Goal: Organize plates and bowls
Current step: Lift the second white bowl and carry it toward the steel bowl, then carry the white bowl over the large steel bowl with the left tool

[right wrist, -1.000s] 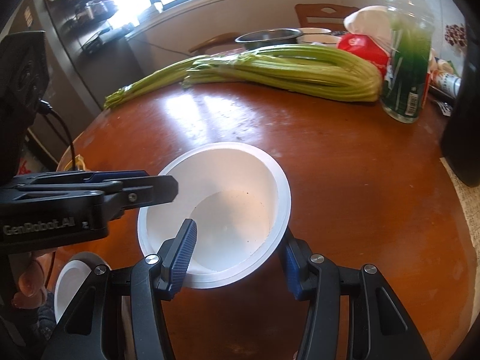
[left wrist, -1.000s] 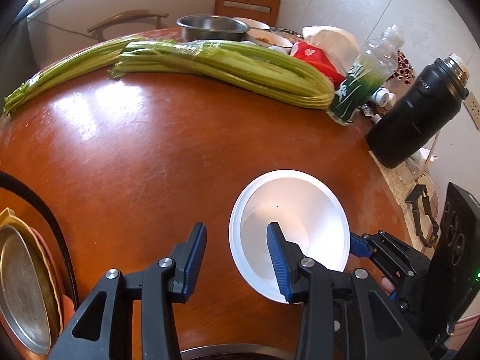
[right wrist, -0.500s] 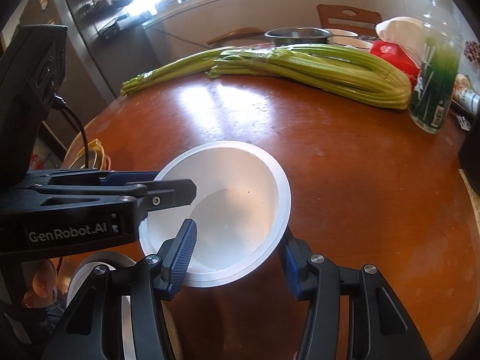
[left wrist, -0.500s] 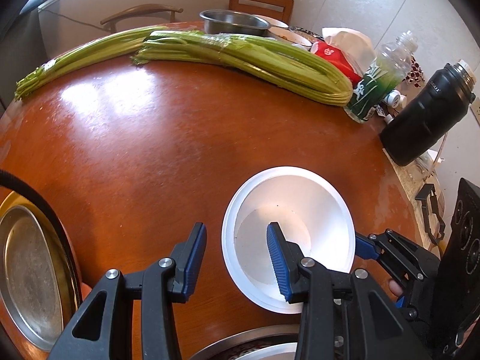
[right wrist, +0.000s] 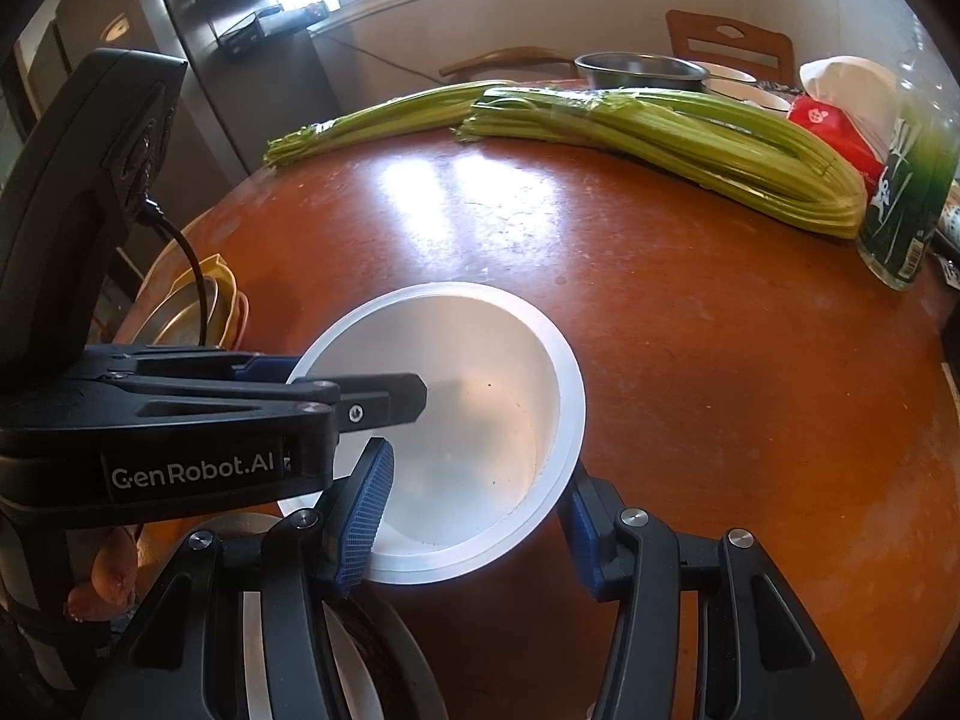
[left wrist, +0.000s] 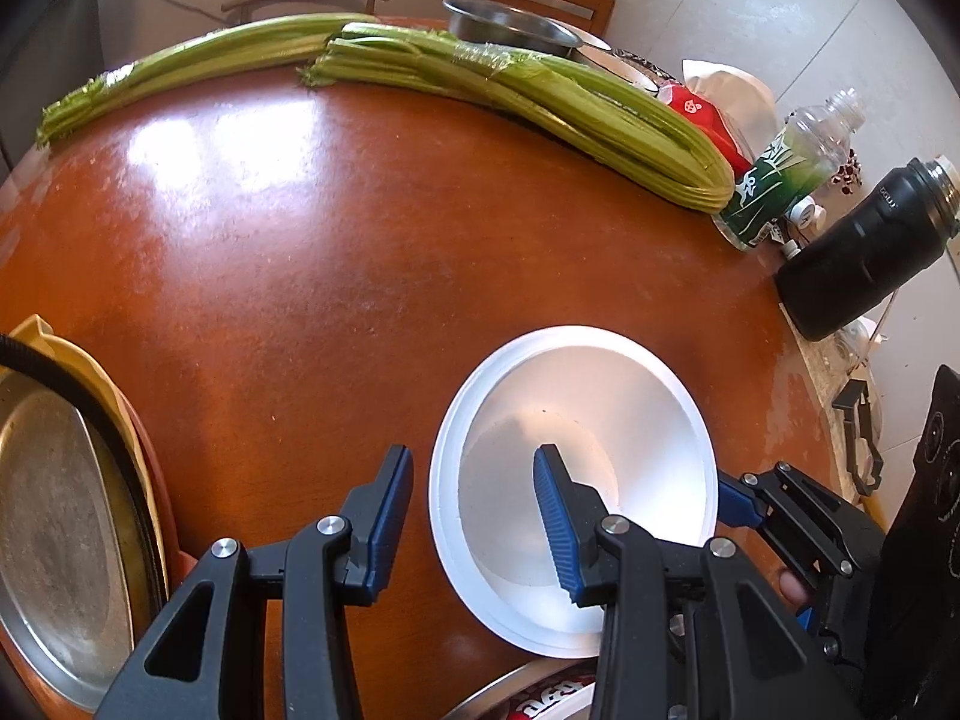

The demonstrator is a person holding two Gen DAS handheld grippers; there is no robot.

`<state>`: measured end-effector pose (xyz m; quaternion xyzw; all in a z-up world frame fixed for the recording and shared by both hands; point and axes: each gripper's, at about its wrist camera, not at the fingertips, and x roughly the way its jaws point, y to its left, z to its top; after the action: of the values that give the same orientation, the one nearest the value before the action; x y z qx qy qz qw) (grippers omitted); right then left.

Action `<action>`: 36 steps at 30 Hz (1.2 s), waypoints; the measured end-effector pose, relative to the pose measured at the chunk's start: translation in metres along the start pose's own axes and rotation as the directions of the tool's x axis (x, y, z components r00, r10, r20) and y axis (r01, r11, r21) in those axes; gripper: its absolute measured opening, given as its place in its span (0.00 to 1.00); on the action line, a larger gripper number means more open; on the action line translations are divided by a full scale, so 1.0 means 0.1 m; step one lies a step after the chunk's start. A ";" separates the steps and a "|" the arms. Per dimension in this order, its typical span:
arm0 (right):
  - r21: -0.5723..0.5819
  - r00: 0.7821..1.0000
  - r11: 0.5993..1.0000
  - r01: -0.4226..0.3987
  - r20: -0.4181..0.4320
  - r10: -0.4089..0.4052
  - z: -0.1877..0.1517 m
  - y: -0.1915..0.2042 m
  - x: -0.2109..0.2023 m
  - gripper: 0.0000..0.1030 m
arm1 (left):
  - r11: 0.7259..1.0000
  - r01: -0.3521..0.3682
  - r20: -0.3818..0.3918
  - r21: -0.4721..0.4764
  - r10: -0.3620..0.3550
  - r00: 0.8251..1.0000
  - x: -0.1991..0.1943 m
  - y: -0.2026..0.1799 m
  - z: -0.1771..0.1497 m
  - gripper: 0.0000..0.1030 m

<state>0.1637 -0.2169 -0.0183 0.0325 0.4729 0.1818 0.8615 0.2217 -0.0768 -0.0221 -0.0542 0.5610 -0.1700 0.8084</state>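
Observation:
A white bowl (left wrist: 576, 456) is above the near part of the round wooden table (left wrist: 336, 276); it also shows in the right wrist view (right wrist: 474, 438). My left gripper (left wrist: 474, 516) is open and straddles the bowl's left rim, one finger inside and one outside. My right gripper (right wrist: 474, 516) is open with its fingers on either side of the bowl's near rim. A metal plate (left wrist: 54, 534) on yellow and orange plates lies at the left edge. A stack of dishes (right wrist: 360, 660) sits under the bowl's near side.
Two celery bundles (left wrist: 528, 102) lie across the far side. A metal bowl (left wrist: 510, 30), a red packet (left wrist: 702, 114), a green-filled plastic bottle (left wrist: 786, 180) and a black flask (left wrist: 870, 252) stand at the back right. Chairs stand behind the table.
Both grippers and the white bowl have drawn back toward the near edge. The metal plate at the left and the dishes below have come further into view.

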 end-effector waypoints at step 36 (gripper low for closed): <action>0.021 1.000 1.000 -0.001 -0.001 0.001 0.20 0.11 -0.03 0.55 | 0.996 0.082 0.031 -0.034 -0.081 0.996 -0.13 0.04 0.12 0.40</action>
<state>0.1758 -0.2053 -0.0025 0.0416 0.4753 0.1771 0.8608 0.2290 -0.0701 -0.0069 -0.0937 0.5493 -0.1921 0.8078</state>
